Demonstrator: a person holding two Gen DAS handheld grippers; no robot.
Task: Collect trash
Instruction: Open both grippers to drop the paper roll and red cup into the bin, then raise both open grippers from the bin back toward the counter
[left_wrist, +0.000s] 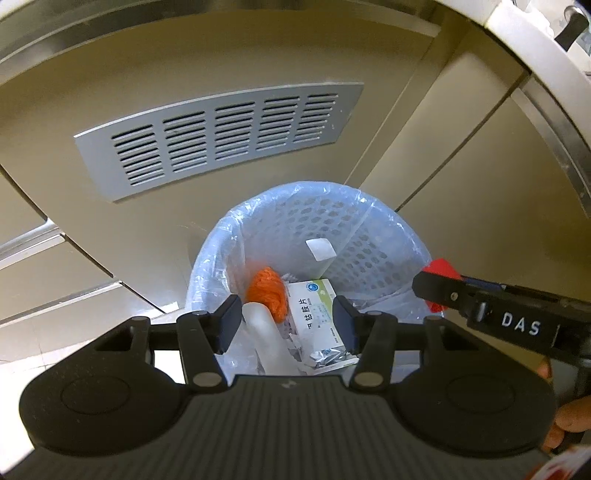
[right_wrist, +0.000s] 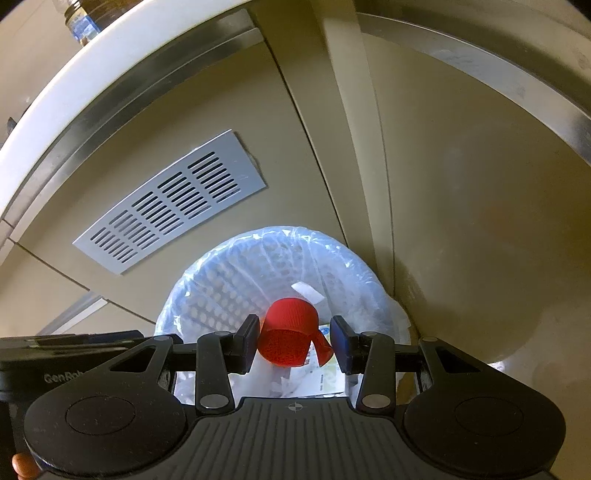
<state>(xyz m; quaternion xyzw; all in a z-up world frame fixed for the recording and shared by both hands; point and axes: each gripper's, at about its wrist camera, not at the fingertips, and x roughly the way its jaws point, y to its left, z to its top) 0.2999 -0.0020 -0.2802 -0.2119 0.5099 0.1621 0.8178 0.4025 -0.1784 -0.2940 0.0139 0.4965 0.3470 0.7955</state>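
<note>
Right gripper (right_wrist: 293, 341) closed on red bottle cap (right_wrist: 289, 332), open side toward camera, torn ring strip dangling at 4 o'clock of cap. Cap held directly over bin (right_wrist: 258, 251), white perforated, clear liner. Left gripper (left_wrist: 287, 325) half open, nothing pinched, hanging over same bin (left_wrist: 373, 236). Inside bin, left view: orange crumpled scrap (left_wrist: 267, 293) at 10 o'clock of centre, white medicine box (left_wrist: 317, 314) with printed text at 5 o'clock of scrap, frosted plastic piece (left_wrist: 258, 325) near 7 o'clock, white sticker (left_wrist: 320, 248) on wall at 12. Right gripper (left_wrist: 439, 286) entering left view at 3 o'clock, red cap (left_wrist: 441, 267) showing between fingers. Grey louvred vent (left_wrist: 218, 138) on beige cabinet at 11 o'clock above bin. White counter edge (right_wrist: 85, 74) top left in right view.
</note>
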